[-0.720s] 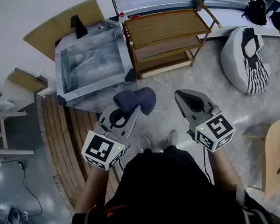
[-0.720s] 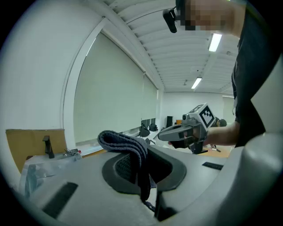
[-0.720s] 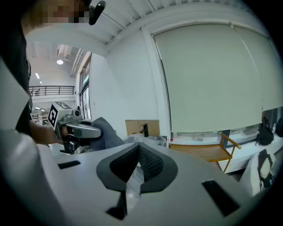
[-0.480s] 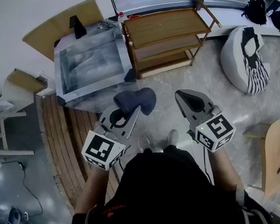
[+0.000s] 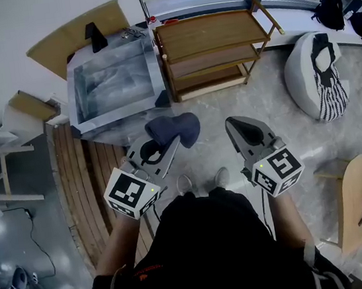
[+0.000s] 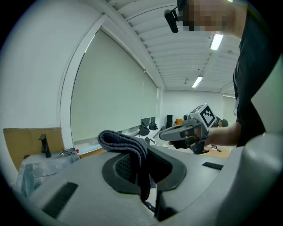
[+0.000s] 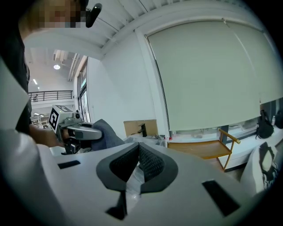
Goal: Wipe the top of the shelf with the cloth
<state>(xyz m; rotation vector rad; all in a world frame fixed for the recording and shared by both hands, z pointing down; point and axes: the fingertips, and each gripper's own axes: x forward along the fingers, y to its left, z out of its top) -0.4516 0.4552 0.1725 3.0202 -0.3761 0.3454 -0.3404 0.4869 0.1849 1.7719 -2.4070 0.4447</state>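
My left gripper point(image 5: 161, 148) jaws are clamped on the dark blue-grey folded cloth point(image 5: 175, 129), above the floor, well apart from the three-tier wooden shelf point(image 5: 212, 36). R. gripper point(image 5: 232, 125) jaws closed together, nothing betw. them.

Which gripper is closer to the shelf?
Right. The right gripper is straight in front of the shelf; the left gripper, holding the cloth, is off to its left.

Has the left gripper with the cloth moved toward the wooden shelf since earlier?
No. The left gripper, shut on the cloth, keeps the same gap to the shelf; only the whole view drifts slightly left.
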